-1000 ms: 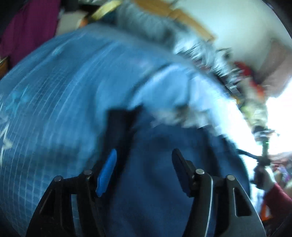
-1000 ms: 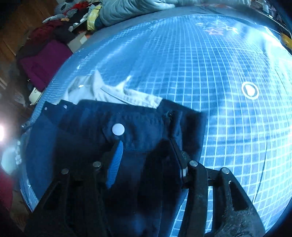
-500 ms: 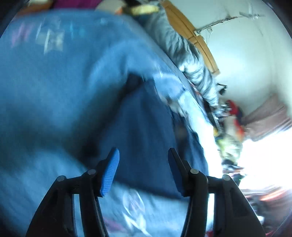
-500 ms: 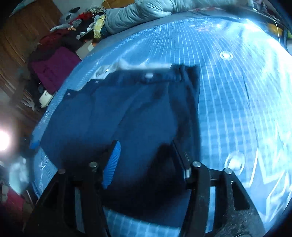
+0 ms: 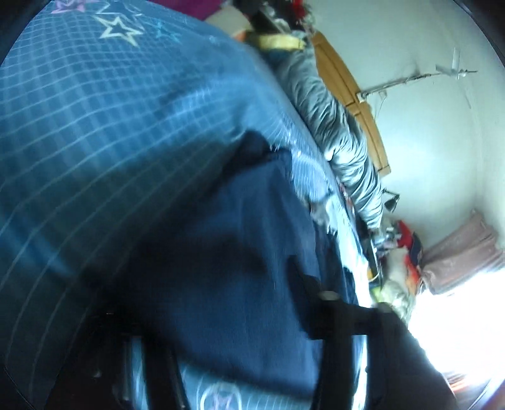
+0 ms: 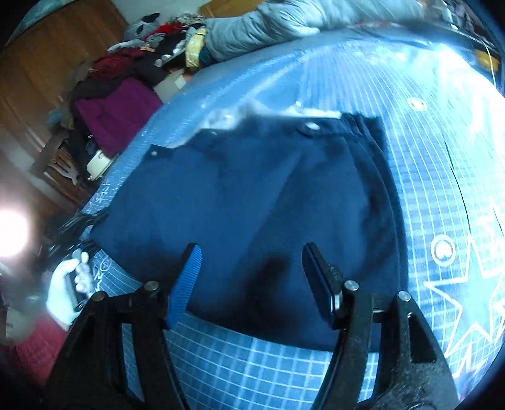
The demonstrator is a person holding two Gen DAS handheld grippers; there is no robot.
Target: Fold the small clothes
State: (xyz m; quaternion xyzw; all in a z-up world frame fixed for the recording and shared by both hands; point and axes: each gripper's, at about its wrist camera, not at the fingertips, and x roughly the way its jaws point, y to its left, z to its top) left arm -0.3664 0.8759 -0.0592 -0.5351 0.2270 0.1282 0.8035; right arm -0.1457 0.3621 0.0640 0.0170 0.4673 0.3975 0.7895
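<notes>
Navy shorts [image 6: 252,202] lie spread flat on the blue checked bedspread [image 6: 448,164], waistband toward the far side, a pale button [image 6: 312,126] showing on it and a strip of white fabric [image 6: 252,110] peeking out just beyond the band. Same dark garment [image 5: 227,252] fills the middle of the left wrist view, badly blurred. Grey quilted bedding [image 6: 268,22] runs along the far edge of the bed, with a heap of dark and magenta clothes [image 6: 116,110] beside it. Right gripper [image 6: 249,277] hangs over the near hem, jaws wide apart, nothing between them. Left gripper [image 5: 221,315] sits low over the cloth; its fingers are dark and smeared, so I can't tell how they stand. A hand [image 6: 68,284] with a red sleeve shows at far left.
</notes>
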